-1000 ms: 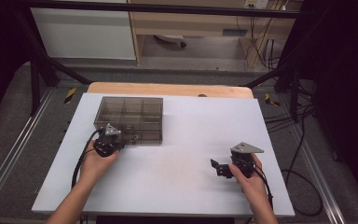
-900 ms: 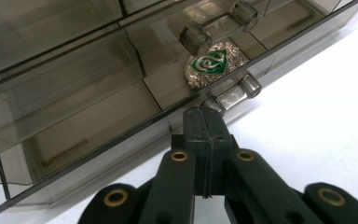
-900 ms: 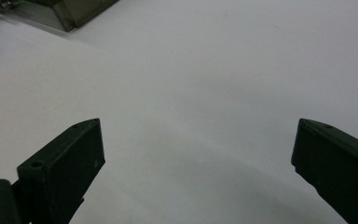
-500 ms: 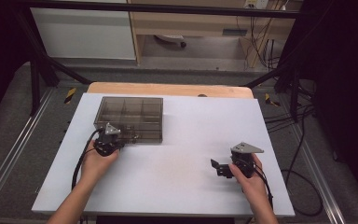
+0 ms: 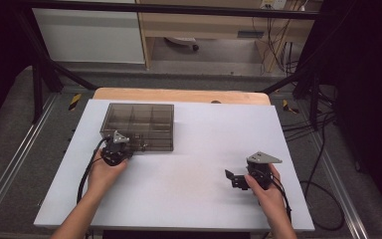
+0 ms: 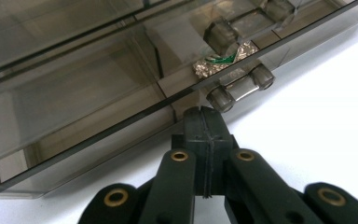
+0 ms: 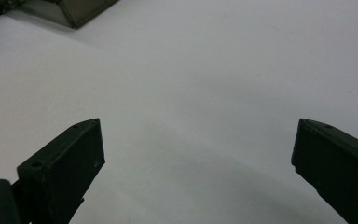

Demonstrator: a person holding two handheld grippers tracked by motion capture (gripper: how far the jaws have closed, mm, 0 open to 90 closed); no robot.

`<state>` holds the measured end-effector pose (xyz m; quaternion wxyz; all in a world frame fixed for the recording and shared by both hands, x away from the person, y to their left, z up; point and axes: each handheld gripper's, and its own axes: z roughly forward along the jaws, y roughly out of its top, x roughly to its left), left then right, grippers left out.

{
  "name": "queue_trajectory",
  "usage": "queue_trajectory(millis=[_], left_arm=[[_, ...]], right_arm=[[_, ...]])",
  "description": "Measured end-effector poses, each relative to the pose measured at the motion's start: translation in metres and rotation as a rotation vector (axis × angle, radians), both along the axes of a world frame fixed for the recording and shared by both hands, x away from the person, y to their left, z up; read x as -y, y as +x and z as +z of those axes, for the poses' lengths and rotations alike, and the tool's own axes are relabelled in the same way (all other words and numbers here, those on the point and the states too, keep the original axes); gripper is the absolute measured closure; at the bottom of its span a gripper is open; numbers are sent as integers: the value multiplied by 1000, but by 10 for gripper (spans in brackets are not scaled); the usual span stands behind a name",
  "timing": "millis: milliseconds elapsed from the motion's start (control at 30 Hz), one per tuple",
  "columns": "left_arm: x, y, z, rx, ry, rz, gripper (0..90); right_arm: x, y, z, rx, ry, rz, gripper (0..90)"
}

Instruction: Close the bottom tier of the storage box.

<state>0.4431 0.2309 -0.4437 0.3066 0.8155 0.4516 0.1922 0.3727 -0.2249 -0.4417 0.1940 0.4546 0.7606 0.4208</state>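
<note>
On the white table (image 5: 194,149), our left claw (image 6: 204,122), jaws pressed together on nothing, meets the front edge of the smoky compartment box (image 5: 138,125) beside its latch (image 6: 239,88). Our right claw (image 5: 235,179) rests well apart, jaws spread wide and empty.

Lighting is pretty uneven in the high view: the white table top (image 5: 199,174) is lit brightly from above while the surroundings are swallowed by near-black. That frame is soft and a bit grainy. In the left gripper view, glare is thrown off the smoky plastic box (image 6: 98,84) and the jaws are blurred up close. In the right gripper view, soft shadows are cast on the white surface.
</note>
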Motion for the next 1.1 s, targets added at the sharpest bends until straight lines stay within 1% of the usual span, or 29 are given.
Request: queue_trajectory(millis=[333, 867, 1100], left_arm=[[1, 3, -2, 16, -15, 21, 900], [2, 3, -3, 27, -13, 28, 900], [3, 1, -4, 42, -10, 37, 900]], right_arm=[[0, 0, 0, 0, 0, -1, 27], [0, 0, 0, -1, -1, -1, 27], [0, 0, 0, -2, -2, -1, 27]])
